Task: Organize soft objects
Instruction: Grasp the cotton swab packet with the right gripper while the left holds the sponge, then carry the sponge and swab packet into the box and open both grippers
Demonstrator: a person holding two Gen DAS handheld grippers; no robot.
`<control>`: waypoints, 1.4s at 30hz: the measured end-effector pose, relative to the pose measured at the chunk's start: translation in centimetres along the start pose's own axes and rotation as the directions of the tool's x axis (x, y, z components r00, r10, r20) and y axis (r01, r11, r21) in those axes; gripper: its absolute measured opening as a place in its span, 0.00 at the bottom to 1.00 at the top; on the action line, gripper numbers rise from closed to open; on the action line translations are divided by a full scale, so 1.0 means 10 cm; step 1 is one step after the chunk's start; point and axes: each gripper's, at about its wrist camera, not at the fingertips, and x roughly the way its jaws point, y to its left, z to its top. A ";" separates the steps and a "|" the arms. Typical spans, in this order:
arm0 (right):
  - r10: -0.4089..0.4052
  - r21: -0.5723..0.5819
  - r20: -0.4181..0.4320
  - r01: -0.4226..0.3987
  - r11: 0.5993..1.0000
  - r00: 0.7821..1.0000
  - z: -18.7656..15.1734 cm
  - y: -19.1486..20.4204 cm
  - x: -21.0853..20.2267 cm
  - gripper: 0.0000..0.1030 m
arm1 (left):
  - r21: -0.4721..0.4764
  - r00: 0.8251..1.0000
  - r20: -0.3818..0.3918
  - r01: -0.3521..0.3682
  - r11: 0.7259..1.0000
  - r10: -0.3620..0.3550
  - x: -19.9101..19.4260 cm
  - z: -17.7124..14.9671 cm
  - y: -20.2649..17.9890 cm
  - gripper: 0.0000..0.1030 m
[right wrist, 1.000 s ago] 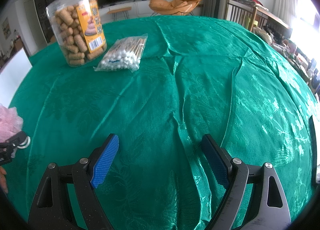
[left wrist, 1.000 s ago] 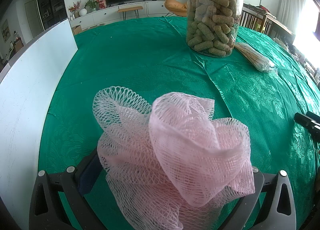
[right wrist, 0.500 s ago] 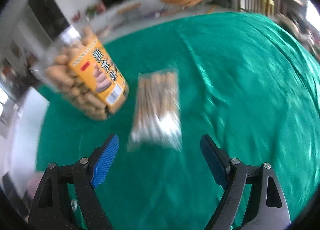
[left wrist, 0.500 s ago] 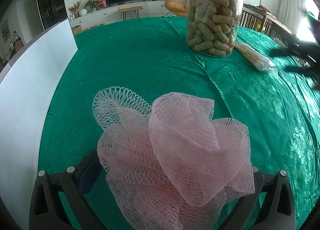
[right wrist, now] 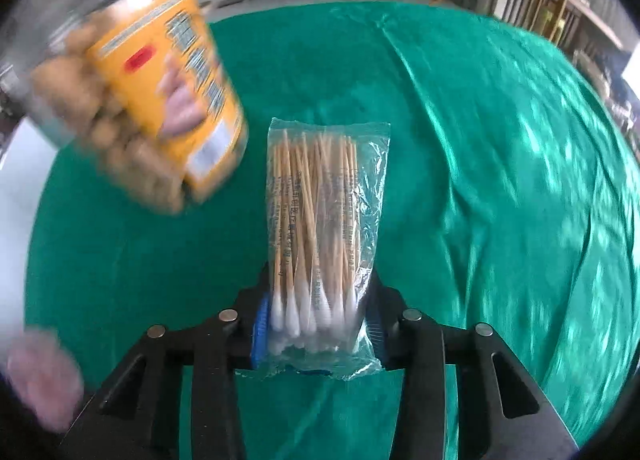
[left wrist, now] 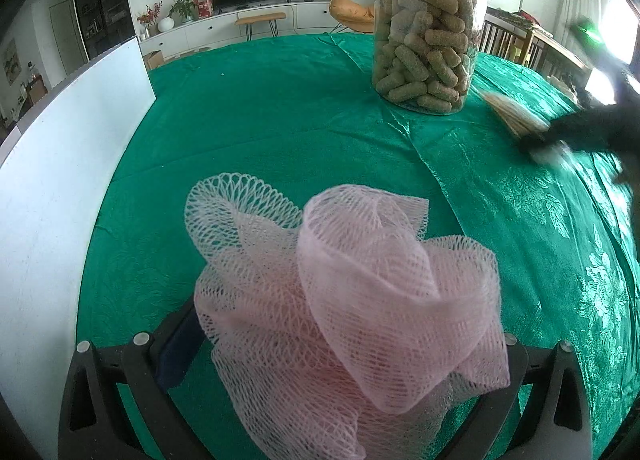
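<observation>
A pink mesh bath sponge (left wrist: pixel 360 280) fills the bottom of the left wrist view, with my left gripper (left wrist: pixel 344 340) shut on it above the green tablecloth (left wrist: pixel 280 119); its fingertips are hidden under the mesh. In the right wrist view a clear bag of cotton swabs (right wrist: pixel 324 199) lies lengthwise on the cloth. My right gripper (right wrist: pixel 318 324) is closing on the bag's near end, a pad pressing each side at the cotton tips. The left wrist view shows that gripper as a dark blur (left wrist: pixel 580 127) at the swab bag (left wrist: pixel 516 115).
A tall clear jar of brown snack sticks (left wrist: pixel 424 55) stands just left of the swab bag (right wrist: pixel 152 99). A white board (left wrist: pixel 60 179) runs along the table's left side. Chairs and living-room furniture lie beyond the table.
My right gripper swept from bare cloth over to the swab bag, came down on its near end and narrowed its jaws around it. The left gripper and sponge stayed still.
</observation>
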 end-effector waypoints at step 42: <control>0.264 -0.056 -0.046 -0.267 0.962 0.963 -0.73 0.38 -1.18 0.30 | -0.123 0.949 0.134 0.302 0.945 -0.286 -1.25 0.41 0.60 0.35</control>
